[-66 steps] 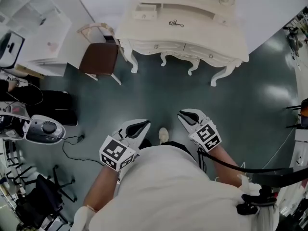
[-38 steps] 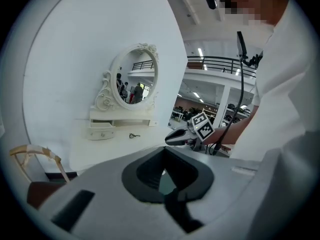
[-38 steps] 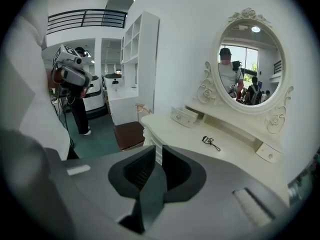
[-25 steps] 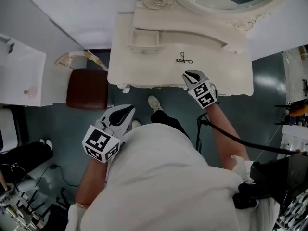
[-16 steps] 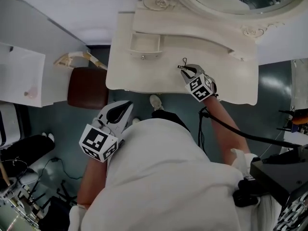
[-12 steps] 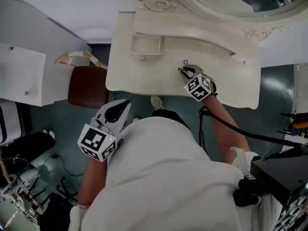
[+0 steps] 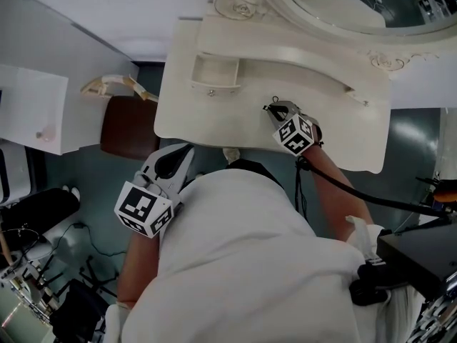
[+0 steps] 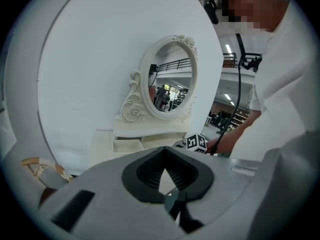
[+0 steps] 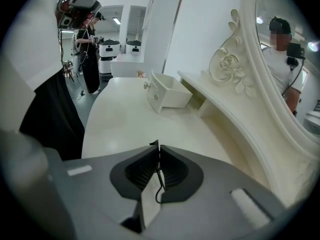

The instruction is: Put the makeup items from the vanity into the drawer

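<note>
Eyelash curler, thin black wire: pinched between the closed jaws of my right gripper on the vanity top, where a moment ago I was only reaching it. Carrying comes next, I judge: the open drawer lies at ten o'clock, while my left gripper at seven o'clock is closed on nothing.

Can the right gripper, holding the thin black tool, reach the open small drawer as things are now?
Probably yes. The right gripper, shut on the black tool, is over the vanity top; the drawer stands open, and only bare surface lies between.
</note>
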